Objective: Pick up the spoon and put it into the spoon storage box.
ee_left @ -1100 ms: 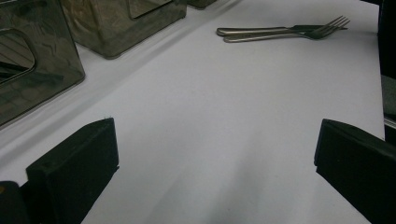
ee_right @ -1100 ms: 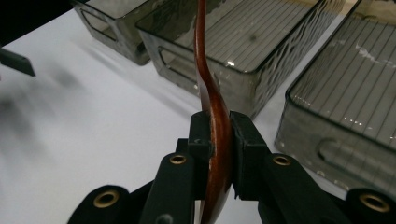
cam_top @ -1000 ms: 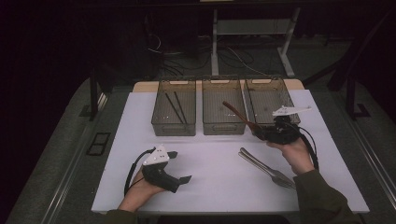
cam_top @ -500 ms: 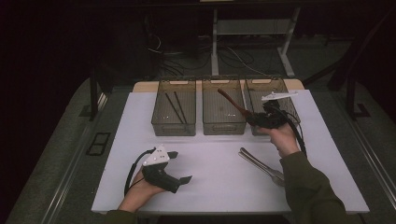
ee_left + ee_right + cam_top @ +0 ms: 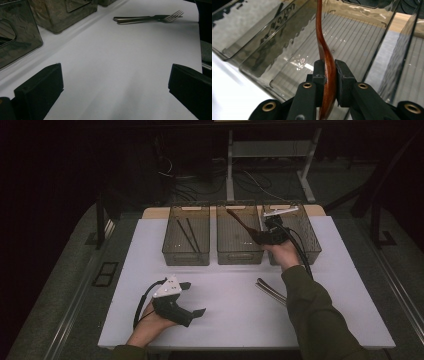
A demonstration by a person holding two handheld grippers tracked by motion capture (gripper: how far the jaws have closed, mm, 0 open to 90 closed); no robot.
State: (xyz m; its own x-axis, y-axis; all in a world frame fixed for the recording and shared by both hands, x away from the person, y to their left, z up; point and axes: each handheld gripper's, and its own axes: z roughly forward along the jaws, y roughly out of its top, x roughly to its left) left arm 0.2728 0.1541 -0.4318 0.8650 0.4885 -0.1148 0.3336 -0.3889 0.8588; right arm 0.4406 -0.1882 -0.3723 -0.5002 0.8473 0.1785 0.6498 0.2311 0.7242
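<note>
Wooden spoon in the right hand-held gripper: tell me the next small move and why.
Probably lower it and release. The right hand-held gripper is shut on the wooden spoon, which hangs over the middle bin; its floor looks bare. The chopsticks lie in the left bin.

Overhead looks forward, gripper views close — bins point(image 5: 239, 236) apparently shared
</note>
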